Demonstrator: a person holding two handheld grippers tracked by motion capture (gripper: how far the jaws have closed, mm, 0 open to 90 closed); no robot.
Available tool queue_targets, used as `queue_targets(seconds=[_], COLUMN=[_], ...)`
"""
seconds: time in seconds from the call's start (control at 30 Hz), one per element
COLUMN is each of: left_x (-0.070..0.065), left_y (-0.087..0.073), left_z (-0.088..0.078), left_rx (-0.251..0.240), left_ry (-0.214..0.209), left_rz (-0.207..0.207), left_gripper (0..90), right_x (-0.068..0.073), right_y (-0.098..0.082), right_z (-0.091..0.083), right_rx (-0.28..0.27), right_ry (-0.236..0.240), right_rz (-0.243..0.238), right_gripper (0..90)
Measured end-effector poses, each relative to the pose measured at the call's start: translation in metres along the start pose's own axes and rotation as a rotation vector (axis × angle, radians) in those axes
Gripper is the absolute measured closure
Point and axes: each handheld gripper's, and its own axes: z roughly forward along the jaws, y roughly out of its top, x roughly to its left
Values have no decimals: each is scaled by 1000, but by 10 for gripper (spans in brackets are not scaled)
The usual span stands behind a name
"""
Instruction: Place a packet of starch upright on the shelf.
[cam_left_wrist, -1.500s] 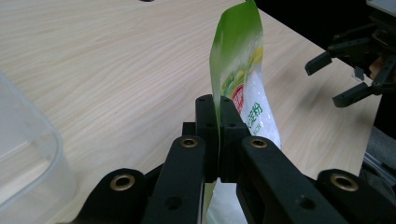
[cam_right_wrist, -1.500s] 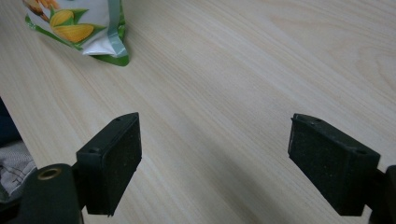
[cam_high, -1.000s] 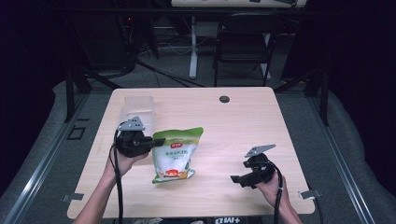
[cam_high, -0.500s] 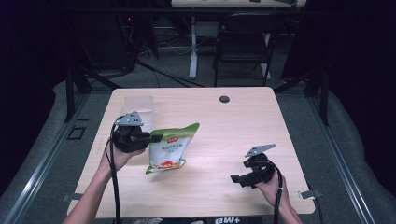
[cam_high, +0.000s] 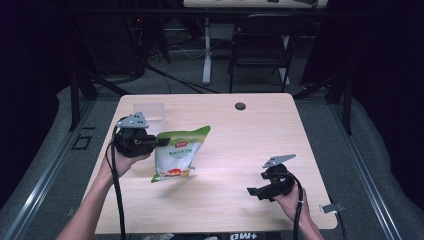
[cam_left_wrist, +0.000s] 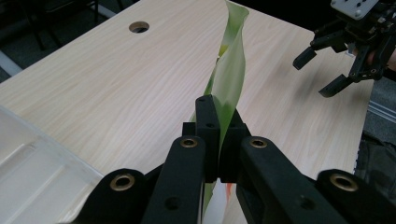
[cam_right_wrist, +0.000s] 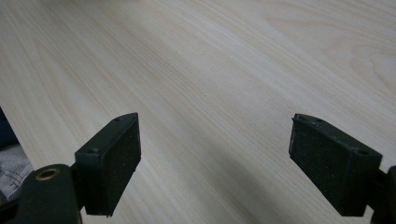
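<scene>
1. Table carries the whole job; we see its pale wood top, with a clear plastic box at its far left corner and a small round hole near the far edge.
2. Bag of snacks hangs just above the table at left of middle, green on top, white below. We judge it light, soft and crinkly, slippery film, contents maybe crushable; the flat sealed top edge is the best hold.
3. Left gripper has its jaws pinched tight on that green top edge.
4. Right gripper sits low over bare wood at the right, jaws wide apart, holding nothing.
5. Print on the bag is too small to read, and the bag hides its own lower end in the left gripper view.
</scene>
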Motion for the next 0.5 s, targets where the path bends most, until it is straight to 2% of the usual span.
queue_targets(seconds=[0.17, 0.5], left_x=[4, 12], left_y=[12, 26], left_z=[-10, -24], left_rx=[-16, -29], left_ry=[17, 46], left_rz=[9, 29], left_gripper=[900, 900], right_x=[1, 0], right_y=[1, 0], right_z=[-2, -2], right_rx=[-19, -15], right_ry=[0, -8], right_rz=[-5, -4], right_gripper=[164, 165])
